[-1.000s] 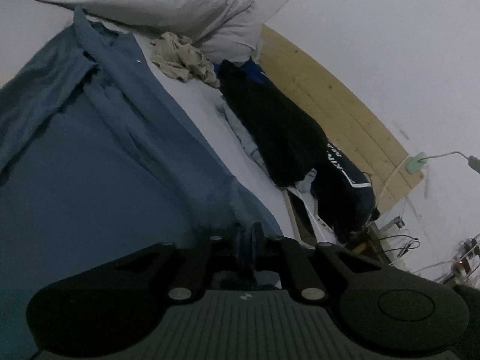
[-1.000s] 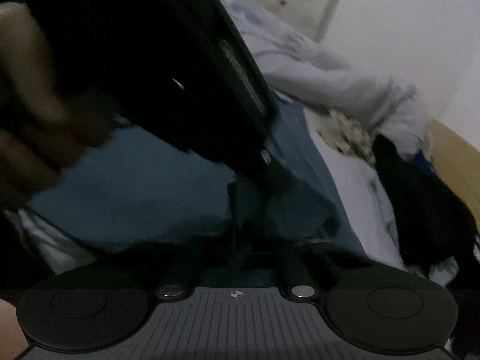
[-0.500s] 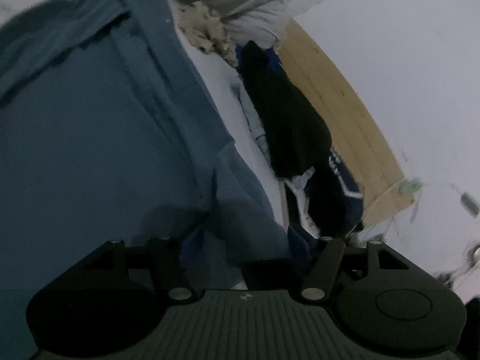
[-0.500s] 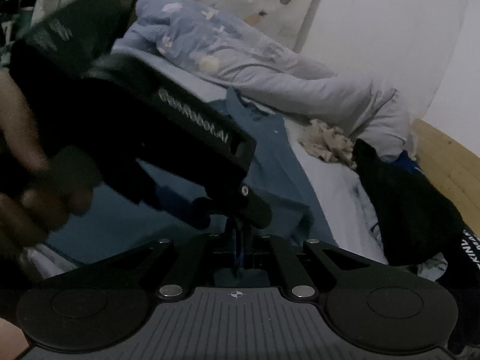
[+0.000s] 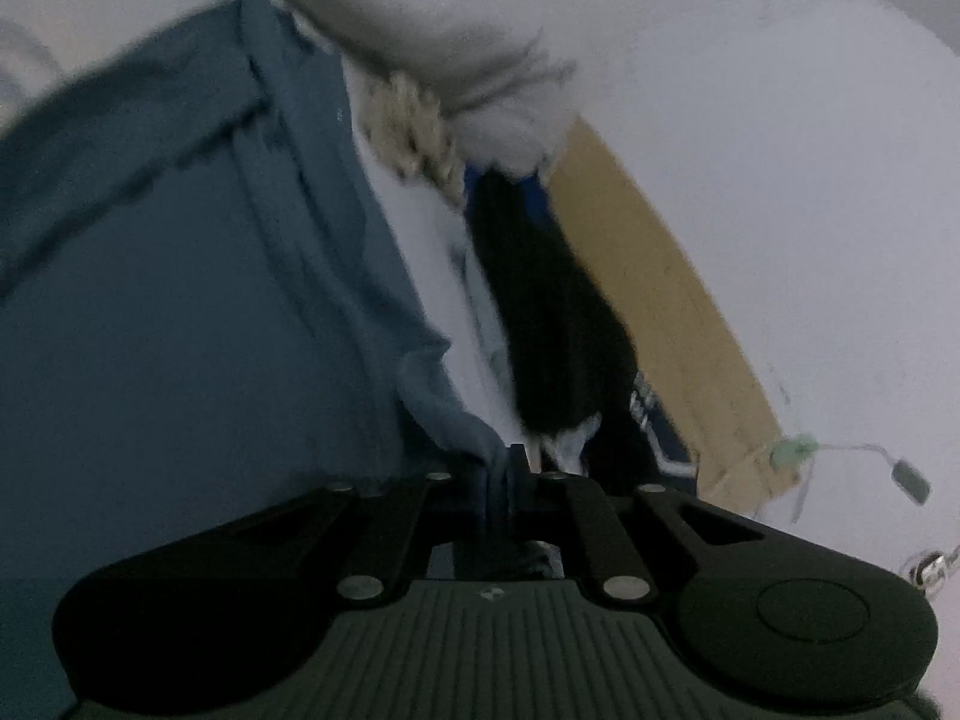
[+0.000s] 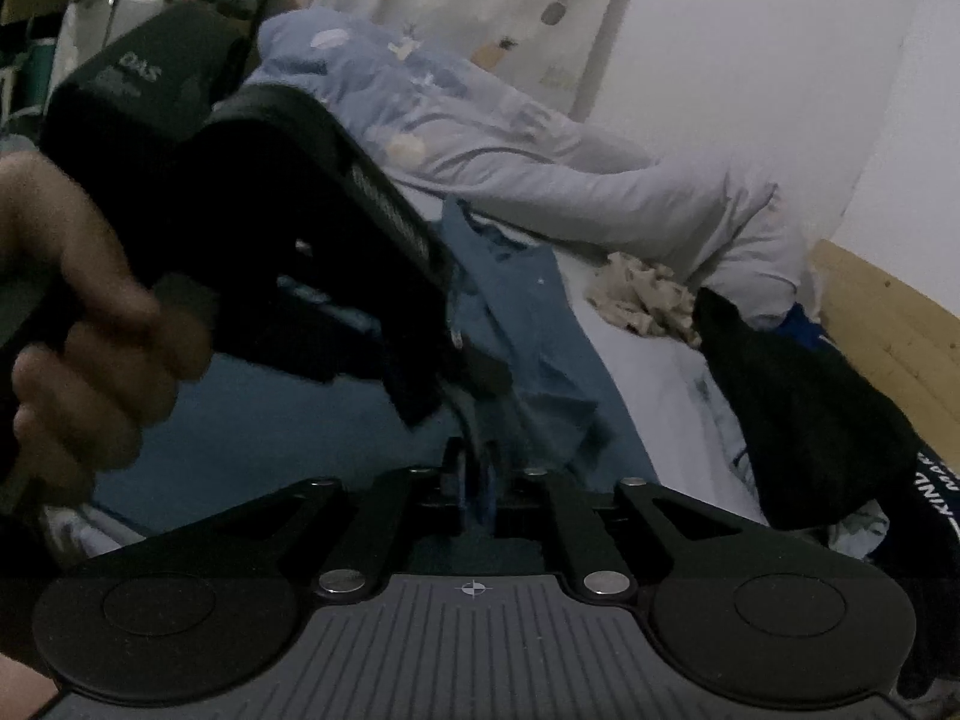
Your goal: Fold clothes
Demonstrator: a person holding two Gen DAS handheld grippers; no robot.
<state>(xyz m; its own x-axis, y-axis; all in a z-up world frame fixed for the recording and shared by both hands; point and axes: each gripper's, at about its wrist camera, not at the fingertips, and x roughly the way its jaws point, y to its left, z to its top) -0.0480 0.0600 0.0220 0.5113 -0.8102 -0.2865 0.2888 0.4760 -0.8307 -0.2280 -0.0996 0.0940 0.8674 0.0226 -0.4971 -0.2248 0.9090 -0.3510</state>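
— What have you got hold of?

— My left hand-held gripper (image 5: 501, 474) is pinched together on a corner of the blue shirt (image 5: 180, 312), and my right hand-held gripper (image 6: 477, 480) is clamped on the same hem right beside it.

— Where's the shirt itself?

— Spread flat on the bed (image 6: 654, 384), collar toward the grey duvet (image 6: 540, 174), with a black garment (image 6: 792, 396) and a beige cloth (image 6: 642, 294) near the wooden headboard (image 5: 660, 300).

On the white-sheeted bed (image 6: 654, 378) lie a blue shirt (image 6: 528, 324), beige cloth (image 6: 642, 294), black garment (image 6: 798, 414) and duvet (image 6: 540, 174).
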